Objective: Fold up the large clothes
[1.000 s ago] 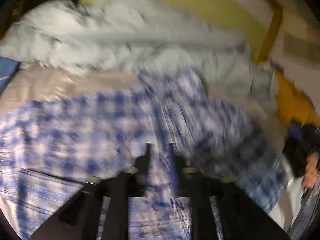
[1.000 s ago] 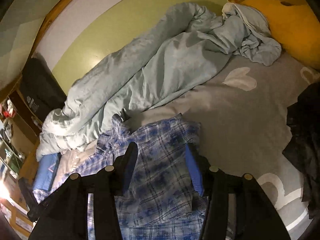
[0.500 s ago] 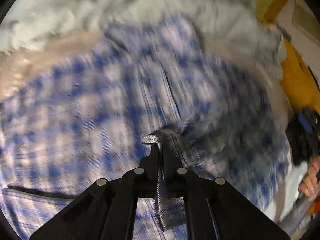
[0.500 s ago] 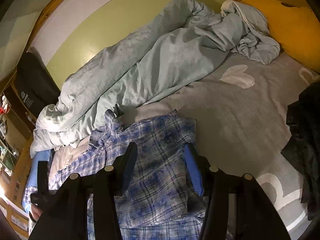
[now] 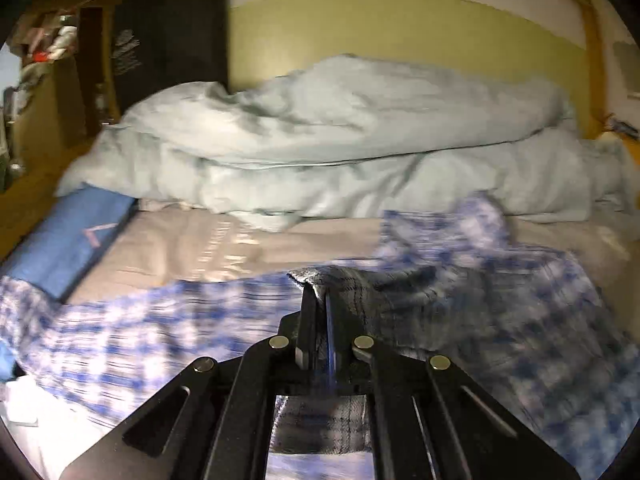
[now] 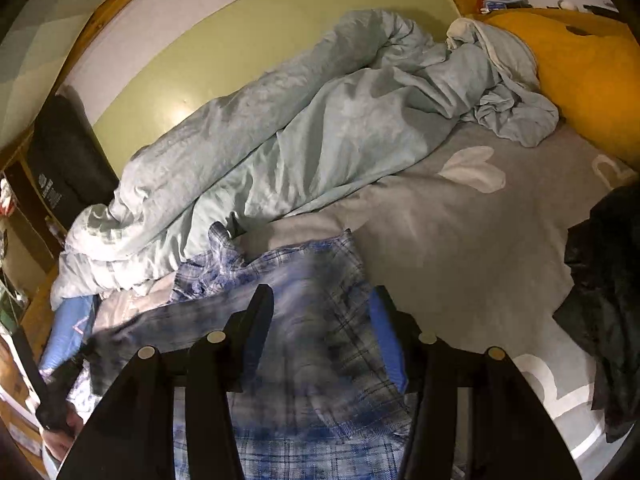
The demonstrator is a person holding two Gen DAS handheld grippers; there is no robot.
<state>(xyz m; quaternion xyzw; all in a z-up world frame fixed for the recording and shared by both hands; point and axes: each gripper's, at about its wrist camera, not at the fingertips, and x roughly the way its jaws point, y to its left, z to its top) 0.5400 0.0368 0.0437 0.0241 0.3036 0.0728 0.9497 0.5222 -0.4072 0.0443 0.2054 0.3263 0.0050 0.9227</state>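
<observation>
The left claw [image 5: 318, 300] was clamped tight on an edge of the blue plaid shirt [image 5: 500, 320], lifting that fold off the bed [image 6: 460, 248]. The right claw [image 6: 320, 320] hung half open over the shirt's body, gripping nothing. A pale duvet [image 6: 300, 140] lay bunched at 12 o'clock beyond the shirt.

Green wall [image 6: 224, 60] behind bed [image 6: 460, 240], rumpled duvet [image 6: 320, 128].
</observation>
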